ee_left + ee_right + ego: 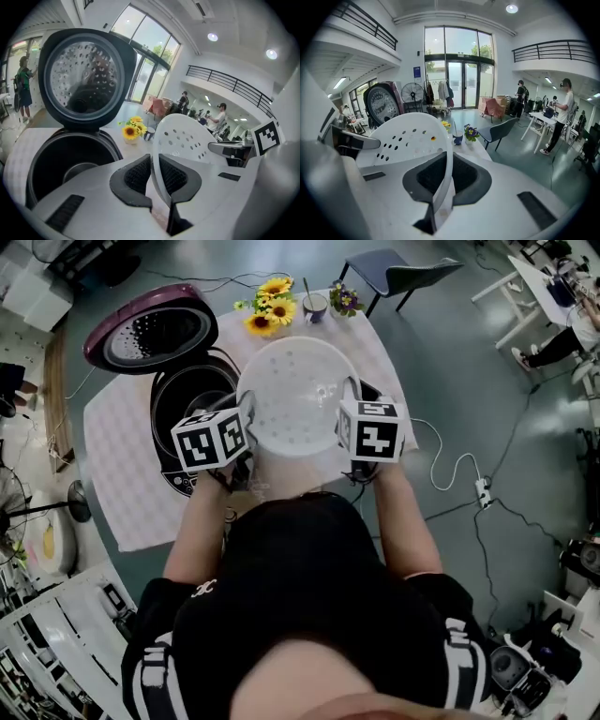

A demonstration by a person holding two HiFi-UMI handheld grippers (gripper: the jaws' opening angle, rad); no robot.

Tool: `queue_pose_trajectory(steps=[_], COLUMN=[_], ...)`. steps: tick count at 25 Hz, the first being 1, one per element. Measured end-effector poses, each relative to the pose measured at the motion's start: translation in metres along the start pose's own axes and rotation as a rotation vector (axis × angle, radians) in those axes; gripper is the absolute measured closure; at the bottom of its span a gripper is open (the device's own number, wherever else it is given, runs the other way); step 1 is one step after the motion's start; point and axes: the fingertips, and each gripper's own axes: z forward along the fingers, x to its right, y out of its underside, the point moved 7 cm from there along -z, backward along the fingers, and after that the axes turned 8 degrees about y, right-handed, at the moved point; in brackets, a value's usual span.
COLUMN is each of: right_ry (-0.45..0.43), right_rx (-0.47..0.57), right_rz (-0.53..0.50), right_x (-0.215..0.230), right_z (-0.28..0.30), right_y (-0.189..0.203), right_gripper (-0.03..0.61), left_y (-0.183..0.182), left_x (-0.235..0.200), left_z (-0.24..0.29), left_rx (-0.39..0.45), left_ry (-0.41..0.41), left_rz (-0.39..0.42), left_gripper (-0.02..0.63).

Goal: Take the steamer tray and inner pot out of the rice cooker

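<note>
The white perforated steamer tray (pixel 295 395) hangs over the table to the right of the open rice cooker (pixel 171 432), held by its rim on both sides. My left gripper (pixel 246 420) is shut on its left rim; in the left gripper view the rim of the tray (pixel 185 138) stands pinched between the dark pads (pixel 136 176). My right gripper (pixel 345 411) is shut on the right rim, and the tray (pixel 412 136) fills the right gripper view. The dark inner pot (pixel 70 159) sits in the cooker body under the raised lid (pixel 84 77).
The cooker's purple lid (pixel 150 329) stands open at the table's far left. Sunflowers (pixel 267 306), a cup (pixel 315 306) and small purple flowers (pixel 345 299) line the far edge. A chair (pixel 394 273) stands beyond. A cable with a power strip (pixel 483 491) lies on the floor to the right.
</note>
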Motion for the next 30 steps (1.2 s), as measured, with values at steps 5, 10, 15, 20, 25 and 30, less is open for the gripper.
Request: queue_pose_trajectory(steps=[5,10,15,20,25,30], right_ry=[0.009,0.023,-0.037,-0.049,-0.063,-0.107], right_rx=[-0.019,-0.018,-0.028,-0.057,-0.076,-0.099], right_rz=[0.013,0.005,0.052,0.073,0.093,0.101], right_x=[0.040,0.067,0.086,0.099,0.102,0.090], right_z=[0.007,0.024,0.050,0.088,0.127,0.174], right_y=[0.008,0.014,0.021,0.022,0.024,0.020], right_gripper=[0.555,0.555,0.561,0.561,0.561,0.560], left_y=[0.003,0.010,0.015,0.013,0.008,-0.002], left_x=[0.026,0.038,0.042,0.034,0.018,-0.009], left_z=[0.032,0.063,0.090,0.124,0.152,0.167], left_rx=[-0.006,-0.015,-0.025,-0.030,-0.043,-0.032], left_ry=[0.017,0.024,-0.017,-0.045,-0.079,-0.131], left_rz=[-0.006,-0.036,-0.006,-0.003,-0.012,-0.068], left_gripper=[0.577,0.574,0.574,0.574,0.575,0.574])
